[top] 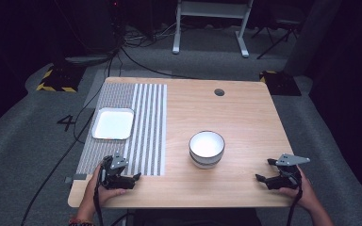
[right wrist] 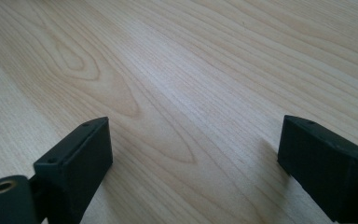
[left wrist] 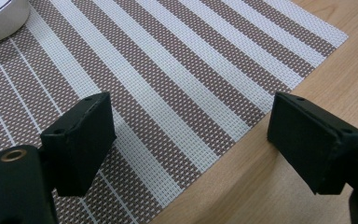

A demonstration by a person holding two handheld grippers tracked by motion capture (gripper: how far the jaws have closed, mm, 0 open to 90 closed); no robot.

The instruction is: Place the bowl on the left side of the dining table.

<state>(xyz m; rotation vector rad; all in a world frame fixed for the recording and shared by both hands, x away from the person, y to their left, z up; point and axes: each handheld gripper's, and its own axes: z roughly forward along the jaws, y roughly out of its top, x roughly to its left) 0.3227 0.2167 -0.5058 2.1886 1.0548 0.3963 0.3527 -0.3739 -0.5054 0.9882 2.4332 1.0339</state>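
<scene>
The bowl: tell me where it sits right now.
In the high view the bowl stands on bare wood right of centre on the table, just right of the striped placemat and apart from both hand-held grippers.

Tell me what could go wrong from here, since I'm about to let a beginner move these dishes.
The bowl is deep and rounded, on bare wood; open tongs could slip off its rim or shove it. The square plate sits on the striped placemat, so dragging it might bunch the mat. The left tongs hover over the mat's near corner and could catch it. The right tongs are open.
</scene>
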